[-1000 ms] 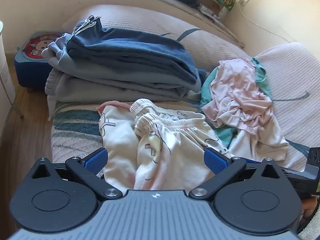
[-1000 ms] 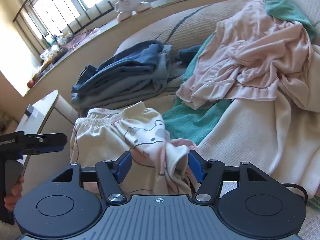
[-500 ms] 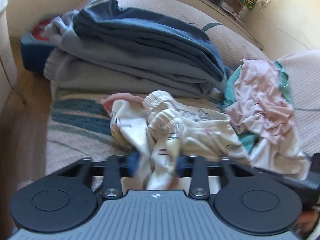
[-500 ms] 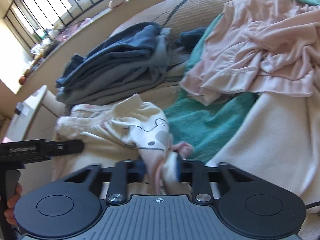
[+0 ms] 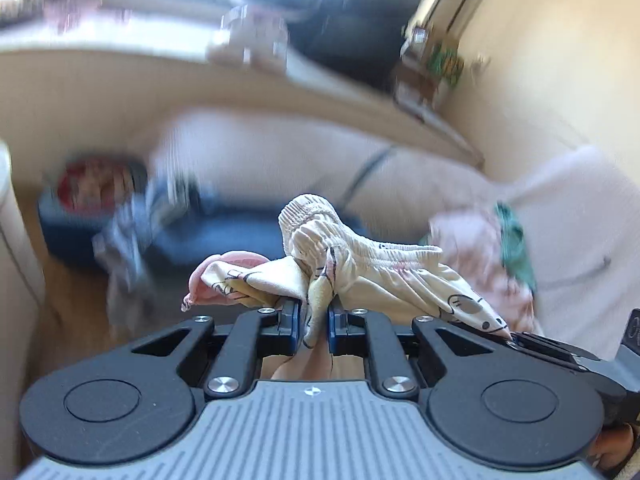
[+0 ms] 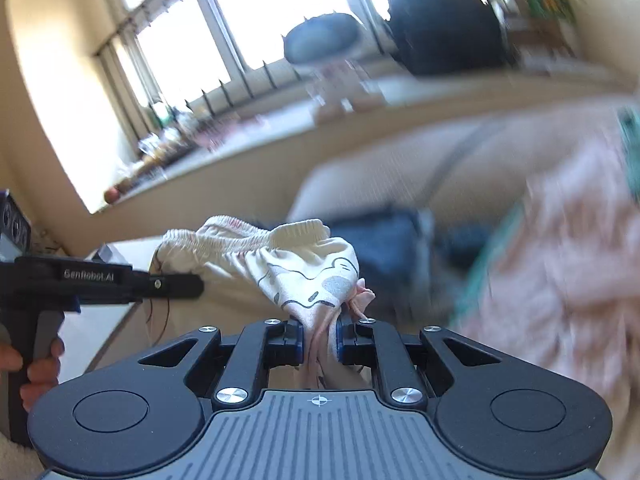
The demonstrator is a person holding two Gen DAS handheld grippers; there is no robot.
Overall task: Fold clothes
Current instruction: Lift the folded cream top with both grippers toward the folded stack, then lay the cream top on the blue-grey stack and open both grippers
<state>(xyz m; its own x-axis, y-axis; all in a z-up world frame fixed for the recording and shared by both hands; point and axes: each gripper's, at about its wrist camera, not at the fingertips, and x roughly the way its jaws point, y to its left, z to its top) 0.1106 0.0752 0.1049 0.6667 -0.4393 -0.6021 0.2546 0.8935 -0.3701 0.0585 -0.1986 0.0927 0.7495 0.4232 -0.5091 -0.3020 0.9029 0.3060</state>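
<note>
The bed [image 5: 280,152] is big and pale and fills the far part of both views, but it looks smeary, so small things on it are hard to make out. On the left of it lies a dark blue heap of clothes [image 5: 224,236]. It looks like a stack that is already folded, though the blur makes that hard to be sure of. On the right lies a pink heap [image 6: 568,264] with a bit of green in it. That one looks crumpled, so it likely has to be folded later.

In the middle, near the cameras, are the cream shorts [image 5: 384,276] with little drawings and a stretchy waistband. They are up off the bed, hanging between the two claws. They are bunched and not folded yet.

The left claw [image 5: 314,322] has just been closing, and now it is pinched on a bunch of the shorts near the pink-edged end. The right claw [image 6: 320,334] has just been closing too, and it is pinched on the other end of the shorts, next to a small pink cuff [image 6: 362,300].

So the job looks partly done. The shorts are only picked up. I think they must be spread flat, folded and put with the blue stack. Then the pink heap waits its turn.
</note>
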